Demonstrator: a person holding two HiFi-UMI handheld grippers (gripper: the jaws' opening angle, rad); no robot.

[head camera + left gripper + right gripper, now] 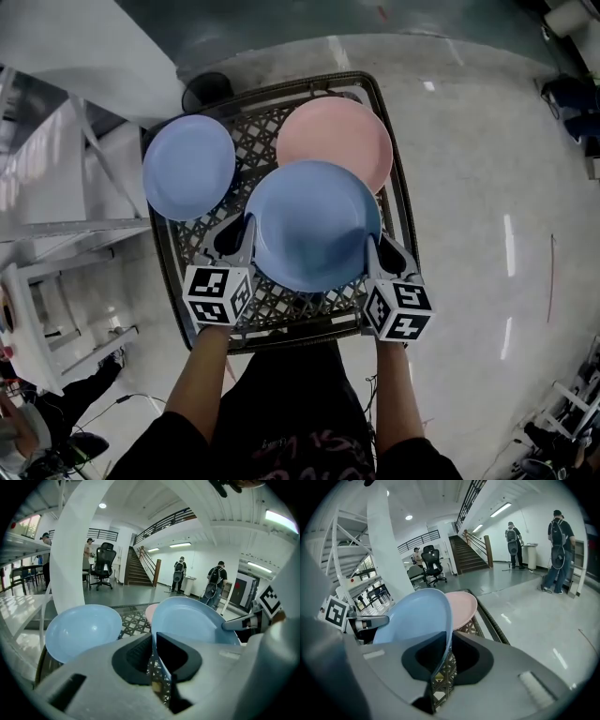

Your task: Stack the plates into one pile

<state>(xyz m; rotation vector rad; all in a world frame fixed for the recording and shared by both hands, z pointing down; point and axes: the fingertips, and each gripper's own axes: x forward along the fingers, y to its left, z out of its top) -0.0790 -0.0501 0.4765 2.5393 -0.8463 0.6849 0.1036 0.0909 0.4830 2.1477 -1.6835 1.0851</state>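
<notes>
Nearer blue plate (pixel 314 225) — face up, over basket (pixel 281 305)

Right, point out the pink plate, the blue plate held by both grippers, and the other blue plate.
pink plate (pixel 337 131), head view, on its bare middle.
held blue plate (pixel 314 225), head view, on the centre of its well.
other blue plate (pixel 187 167), head view, on its centre.

No legible txt in any view. Pink lettering on the person's dark shirt (pixel 298 444), bottom of head view: too blurred + creased to read. Marker cube (pixel 217 293) on left tool (pixel 246 228) and its twin cube (pixel 397 311) on right tool (pixel 371 246): b/w square code patterns only, no letters or nos. Same patterns on the cubes in both gripper views, unreadable as txt.
</notes>
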